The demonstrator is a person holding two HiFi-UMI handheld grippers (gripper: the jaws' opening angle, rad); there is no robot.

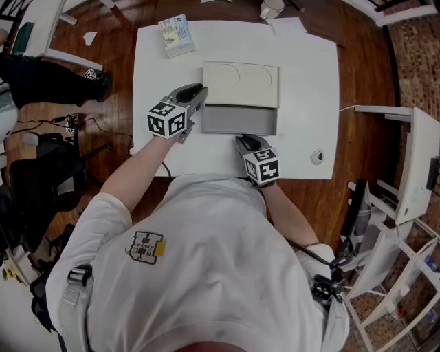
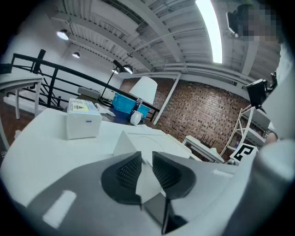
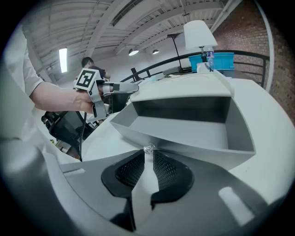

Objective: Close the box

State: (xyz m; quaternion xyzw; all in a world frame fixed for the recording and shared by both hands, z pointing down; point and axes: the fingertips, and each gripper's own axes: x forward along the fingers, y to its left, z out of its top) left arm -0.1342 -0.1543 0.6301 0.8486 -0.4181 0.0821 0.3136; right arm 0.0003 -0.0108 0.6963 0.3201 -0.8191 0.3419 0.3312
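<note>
The box lies open in the middle of the white table point(image 1: 309, 103). Its cream lid point(image 1: 240, 84) is folded back flat and its grey tray point(image 1: 239, 121) faces up, empty. My left gripper point(image 1: 199, 93) is at the tray's left end, shut on a white side flap point(image 2: 148, 180). At the tray's near edge, my right gripper point(image 1: 242, 141) is shut on the front flap point(image 3: 144, 186), with the tray point(image 3: 184, 124) just past its jaws. The left gripper point(image 3: 117, 87) also shows in the right gripper view, at the box's left corner.
A small white carton point(image 1: 177, 36) stands at the table's far left corner, also seen in the left gripper view point(image 2: 83, 119). A cup point(image 1: 271, 8) and a paper sheet point(image 1: 285, 26) are at the far edge. A small round object point(image 1: 317, 157) lies near the front right.
</note>
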